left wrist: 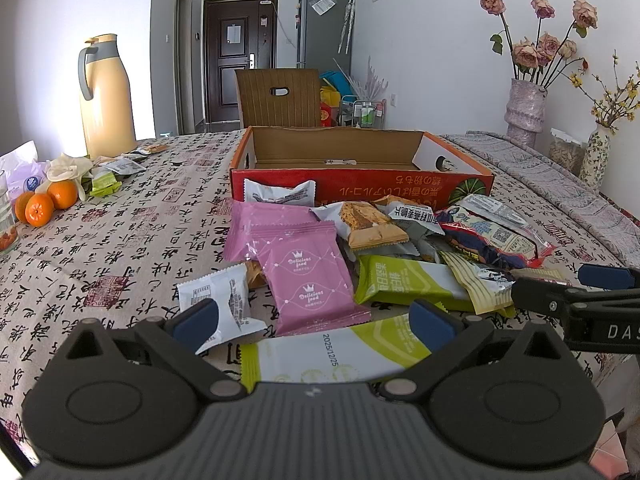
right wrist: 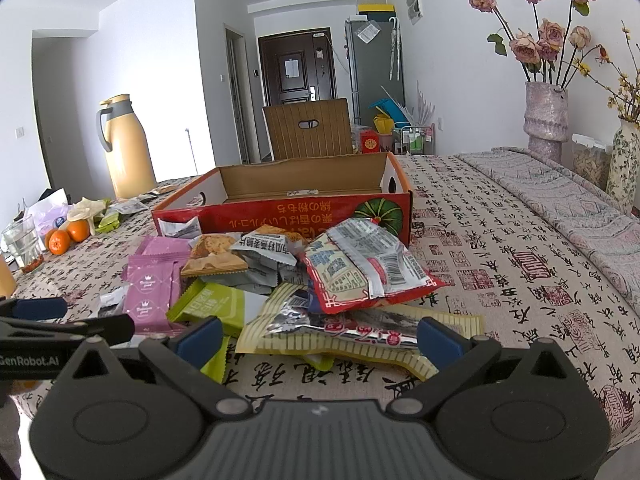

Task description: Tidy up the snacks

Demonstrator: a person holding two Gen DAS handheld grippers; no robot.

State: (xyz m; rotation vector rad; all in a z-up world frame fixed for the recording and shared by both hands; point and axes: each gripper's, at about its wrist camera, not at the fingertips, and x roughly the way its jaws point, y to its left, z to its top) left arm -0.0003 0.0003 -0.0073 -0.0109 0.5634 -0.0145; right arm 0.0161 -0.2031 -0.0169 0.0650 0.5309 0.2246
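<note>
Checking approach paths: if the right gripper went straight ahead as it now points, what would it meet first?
Most likely the cream-striped packet lying between the open right gripper fingertips, at the near edge of the snack pile; the red box sits well behind. Depth is uncertain.

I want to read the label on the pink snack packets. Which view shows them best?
The left wrist view: the pink snack packets lie near, face up, with "Delicious food" legible. In the right wrist view they sit off to the left, smaller, print too small to read.
</note>
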